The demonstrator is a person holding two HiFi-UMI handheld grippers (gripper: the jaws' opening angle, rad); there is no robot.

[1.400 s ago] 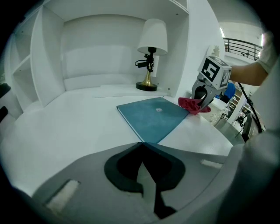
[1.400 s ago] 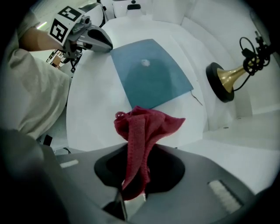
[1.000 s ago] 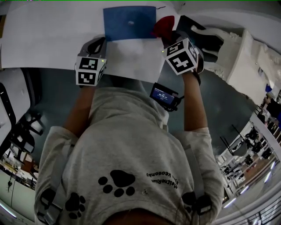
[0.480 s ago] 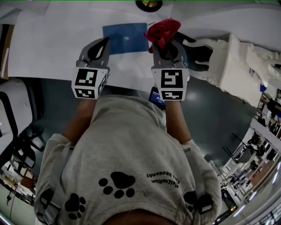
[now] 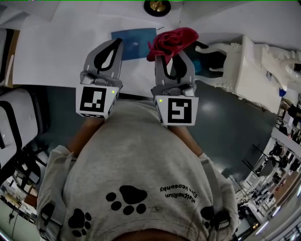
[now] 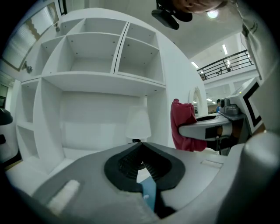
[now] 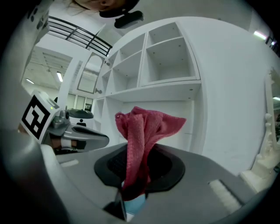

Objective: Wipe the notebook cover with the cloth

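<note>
The blue notebook [image 5: 133, 37] lies flat on the white table [image 5: 56, 52]; in the left gripper view a sliver of the notebook [image 6: 149, 197] shows below the jaws. The red cloth [image 5: 172, 39] hangs bunched from my right gripper [image 5: 173, 52], which is shut on it to the right of the notebook and above it. In the right gripper view the cloth [image 7: 139, 140] stands up between the jaws. My left gripper [image 5: 116, 43] is shut with nothing in it, over the notebook's left edge. Both grippers are held off the table, side by side.
A white ornate stand [image 5: 249, 66] is at the table's right end. A round dark and brass object [image 5: 156, 6] sits behind the notebook. A white shelf unit [image 6: 96, 70] rises past the table. A white chair [image 5: 19, 117] is at the left over dark floor.
Both grippers have risen from the table and swung upright toward the person. The right one carried the red cloth up off the notebook's right edge. The left stayed shut.
</note>
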